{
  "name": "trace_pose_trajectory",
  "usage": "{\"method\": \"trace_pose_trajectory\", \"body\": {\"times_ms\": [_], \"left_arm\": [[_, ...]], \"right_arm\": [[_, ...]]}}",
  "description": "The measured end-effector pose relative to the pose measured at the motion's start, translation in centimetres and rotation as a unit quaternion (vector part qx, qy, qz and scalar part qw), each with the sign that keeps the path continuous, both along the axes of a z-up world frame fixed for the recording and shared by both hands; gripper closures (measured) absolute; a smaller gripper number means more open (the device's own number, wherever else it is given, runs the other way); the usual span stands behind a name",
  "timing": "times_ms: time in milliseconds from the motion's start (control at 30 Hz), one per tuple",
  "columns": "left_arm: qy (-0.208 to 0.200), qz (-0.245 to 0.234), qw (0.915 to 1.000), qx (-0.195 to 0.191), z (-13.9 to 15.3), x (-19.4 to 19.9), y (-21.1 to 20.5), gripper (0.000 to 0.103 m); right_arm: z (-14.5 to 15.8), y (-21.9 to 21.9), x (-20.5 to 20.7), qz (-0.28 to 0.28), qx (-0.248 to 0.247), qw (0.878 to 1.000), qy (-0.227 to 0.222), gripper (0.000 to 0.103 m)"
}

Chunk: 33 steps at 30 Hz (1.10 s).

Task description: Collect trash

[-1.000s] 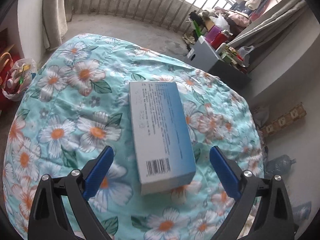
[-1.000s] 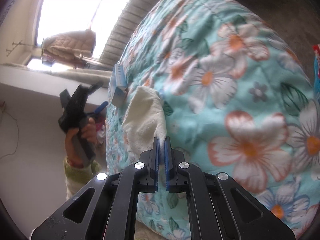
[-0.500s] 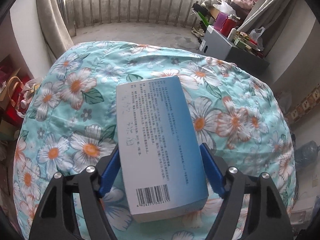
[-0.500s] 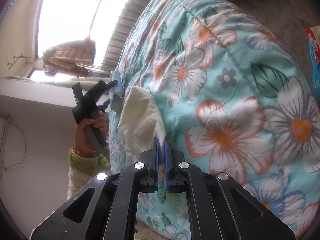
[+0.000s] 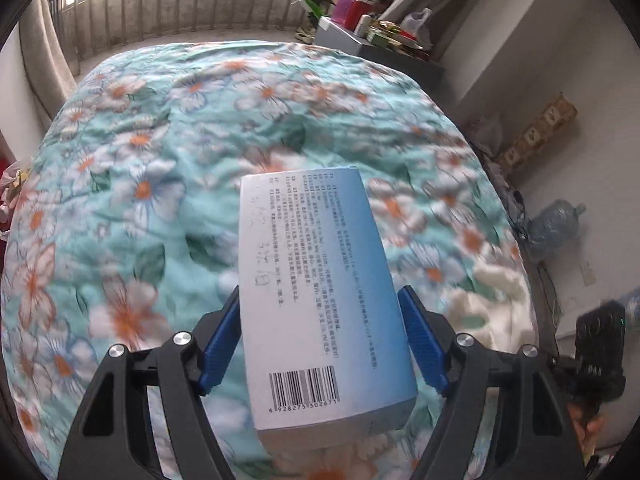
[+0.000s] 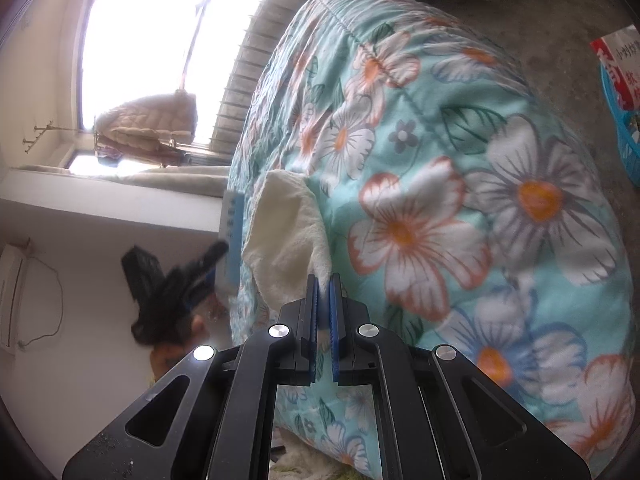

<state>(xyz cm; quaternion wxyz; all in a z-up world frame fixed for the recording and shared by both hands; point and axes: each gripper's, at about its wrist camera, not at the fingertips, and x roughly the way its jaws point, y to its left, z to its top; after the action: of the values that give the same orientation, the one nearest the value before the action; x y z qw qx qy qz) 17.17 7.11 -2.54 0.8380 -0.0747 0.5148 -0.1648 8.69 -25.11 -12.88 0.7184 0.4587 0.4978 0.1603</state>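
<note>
A pale blue and white cardboard box [image 5: 320,280] with a barcode sits between the blue pads of my left gripper [image 5: 320,300], which is shut on its long sides and holds it above the floral quilt [image 5: 160,160]. From the right wrist view the same box [image 6: 233,220] and the blurred left gripper [image 6: 180,280] show beyond the quilt's edge. My right gripper [image 6: 323,280] is shut on a corner of a cream fluffy cloth [image 6: 284,236] that lies on the quilt [image 6: 460,160]. That cloth [image 5: 492,308] and the right gripper [image 5: 596,344] appear at the right of the left wrist view.
A blue basket [image 6: 626,132] holding a red and white packet stands on the floor at the far right. A large water bottle [image 5: 556,220] lies on the floor beside the bed. A grey cabinet [image 5: 360,40] loaded with clutter stands by the balcony railing [image 5: 180,4].
My left gripper's pads closed in from wide apart onto the box's sides, and the box now rides with it across the quilt. The right gripper drew the cloth a little along the quilt.
</note>
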Motion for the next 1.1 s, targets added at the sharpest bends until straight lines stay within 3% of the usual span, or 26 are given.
{"method": "trace_pose_trajectory", "body": {"times_ms": [233, 333, 433, 500, 567, 633, 833, 1100], "left_arm": [[-0.012, -0.055, 0.9984, 0.005, 0.0, -7.5, -2.6, 0.030], [-0.018, -0.061, 0.9979, 0.010, -0.2, -8.4, -3.2, 0.030], [-0.026, -0.069, 0.9965, 0.039, -0.8, -8.5, -4.2, 0.029], [-0.029, -0.070, 0.9959, 0.050, -1.1, -8.5, -4.4, 0.029], [-0.031, -0.069, 0.9956, 0.055, -1.2, -8.4, -4.6, 0.029], [-0.033, -0.069, 0.9954, 0.059, -1.4, -8.4, -4.7, 0.029], [-0.042, -0.066, 0.9951, 0.060, -1.3, -8.5, -4.7, 0.029], [-0.055, -0.067, 0.9942, 0.064, -1.3, -8.8, -4.5, 0.029]], "right_arm": [[-0.1, -1.5, -2.3, -0.014, 0.002, 1.000, 0.001, 0.098], [-0.2, -1.9, -3.0, -0.020, -0.002, 1.000, 0.000, 0.096], [0.1, -1.9, -3.2, -0.021, -0.023, 1.000, -0.001, 0.095], [0.7, -2.0, -3.3, -0.022, -0.046, 0.999, -0.002, 0.090], [1.8, -1.7, -3.7, -0.028, -0.084, 0.996, -0.008, 0.068], [2.9, -1.9, -4.0, -0.037, -0.110, 0.993, -0.020, 0.061], [5.2, -2.4, -5.0, -0.051, -0.179, 0.981, -0.053, 0.061], [7.2, 2.1, -3.7, 0.017, -0.232, 0.966, -0.113, 0.061]]}}
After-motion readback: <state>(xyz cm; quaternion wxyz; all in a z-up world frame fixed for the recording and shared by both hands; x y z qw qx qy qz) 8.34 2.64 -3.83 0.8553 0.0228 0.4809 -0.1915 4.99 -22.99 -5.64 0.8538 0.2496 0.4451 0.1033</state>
